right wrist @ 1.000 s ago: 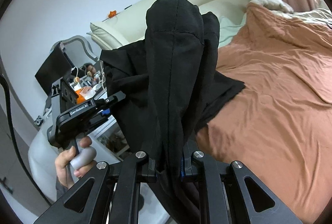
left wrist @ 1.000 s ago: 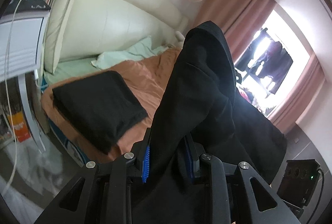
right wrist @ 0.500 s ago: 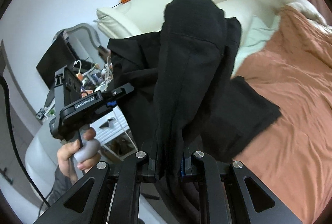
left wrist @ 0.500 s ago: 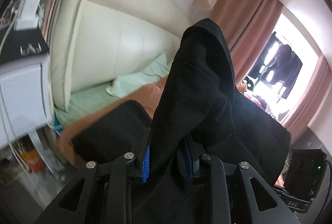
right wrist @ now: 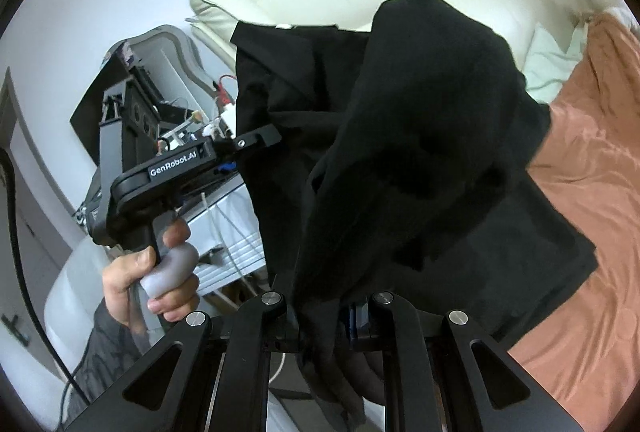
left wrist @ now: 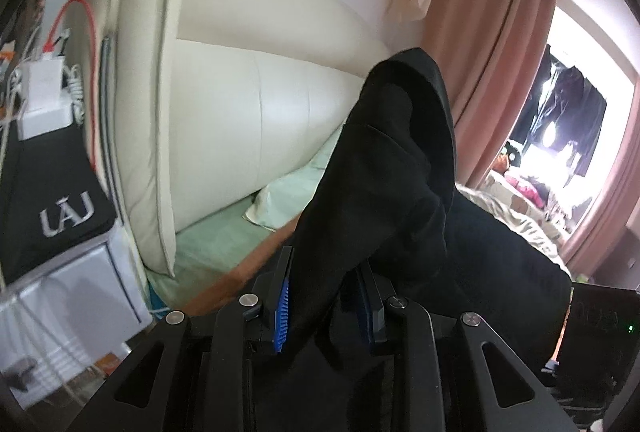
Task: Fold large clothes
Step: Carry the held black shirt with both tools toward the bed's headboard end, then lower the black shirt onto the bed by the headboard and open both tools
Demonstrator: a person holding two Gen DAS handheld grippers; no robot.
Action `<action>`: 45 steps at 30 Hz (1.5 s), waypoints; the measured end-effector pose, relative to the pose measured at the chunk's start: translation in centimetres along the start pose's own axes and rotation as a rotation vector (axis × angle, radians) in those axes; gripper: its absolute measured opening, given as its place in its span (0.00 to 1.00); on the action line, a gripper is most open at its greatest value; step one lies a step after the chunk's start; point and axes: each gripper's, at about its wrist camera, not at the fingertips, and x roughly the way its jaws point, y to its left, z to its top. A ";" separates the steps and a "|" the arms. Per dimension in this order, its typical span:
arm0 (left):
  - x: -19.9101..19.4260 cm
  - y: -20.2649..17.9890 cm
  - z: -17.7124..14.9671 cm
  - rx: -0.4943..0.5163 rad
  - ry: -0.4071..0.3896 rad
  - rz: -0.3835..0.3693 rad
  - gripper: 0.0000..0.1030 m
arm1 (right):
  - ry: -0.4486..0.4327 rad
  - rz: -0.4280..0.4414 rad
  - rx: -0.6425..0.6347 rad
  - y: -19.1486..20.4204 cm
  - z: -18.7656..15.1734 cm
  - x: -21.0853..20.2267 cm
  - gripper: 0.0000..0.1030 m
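Observation:
A large black garment [left wrist: 384, 200] hangs bunched over my left gripper [left wrist: 324, 296], whose blue pads [left wrist: 282, 308] are shut on a thick fold of it. The same black garment [right wrist: 420, 136] drapes over my right gripper [right wrist: 324, 308], which is also shut on a fold. In the right wrist view the left gripper [right wrist: 256, 146] shows from the side, gripped by a hand [right wrist: 160, 272], with the cloth stretched between both grippers. A flat black cloth [right wrist: 552, 252] lies on the orange bedspread [right wrist: 592, 192] below the held garment.
A cream padded headboard [left wrist: 248, 120] and a pale green pillow [left wrist: 288, 196] are straight ahead. A white nightstand [left wrist: 76, 292] with a charger and cables [left wrist: 44, 88] stands on the left. Pink curtains [left wrist: 492, 80] and a bright window lie to the right, with a black box [left wrist: 600, 328] low right.
Both grippers carried the black garment sideways toward the headboard and nightstand. The folded black pile on the bed corner slid out of the left wrist view. Neither grip changed.

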 end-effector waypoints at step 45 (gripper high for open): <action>10.2 4.5 -12.2 -0.074 0.246 0.236 0.59 | 0.064 -0.282 0.393 -27.6 -4.1 9.2 0.20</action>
